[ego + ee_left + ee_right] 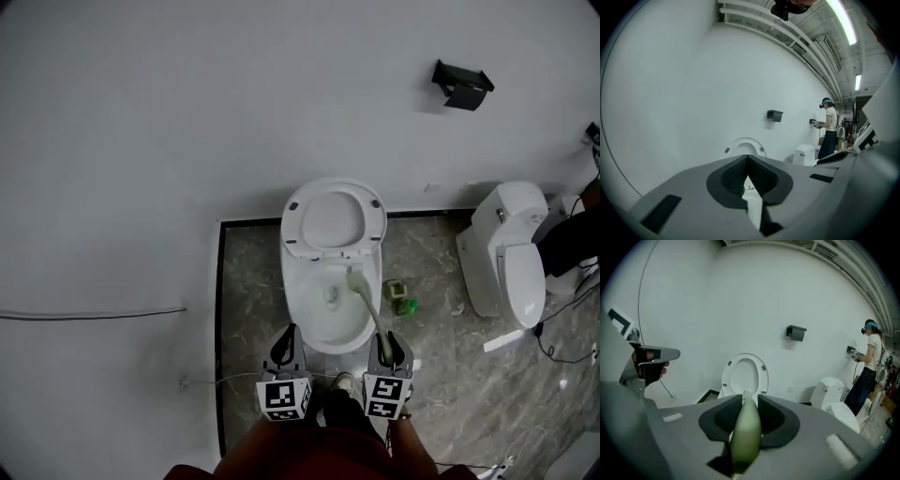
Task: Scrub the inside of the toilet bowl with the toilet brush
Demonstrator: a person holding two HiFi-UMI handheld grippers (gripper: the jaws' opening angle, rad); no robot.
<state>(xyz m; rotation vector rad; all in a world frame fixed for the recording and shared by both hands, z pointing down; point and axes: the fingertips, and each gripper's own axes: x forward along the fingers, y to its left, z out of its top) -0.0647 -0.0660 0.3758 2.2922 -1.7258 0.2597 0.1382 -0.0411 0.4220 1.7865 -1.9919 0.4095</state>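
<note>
Your right tongs (385,339) are clenched on the pale green handle of the toilet brush (368,303). In the right gripper view the handle fills the gap between the pads (766,416). The brush slants up toward 11 o'clock, with its head down inside the toilet bowl (309,319), near the back right of the basin. Your left tongs (288,333) are closed and hold nothing. In the left gripper view the tips meet, and they hover by the bowl's rim at 7 o'clock. The right tongs sit at the bowl's 5 o'clock. The toilet seat (334,222) stands raised against the wall at 12 o'clock. A green brush holder (401,298) is on the floor at the bowl's 3 o'clock. A second toilet (511,255) is farther out at 3 o'clock, well apart. A black wall fixture (461,86) is mounted at 1 o'clock. Another person (868,363) stands beyond the second toilet.
</note>
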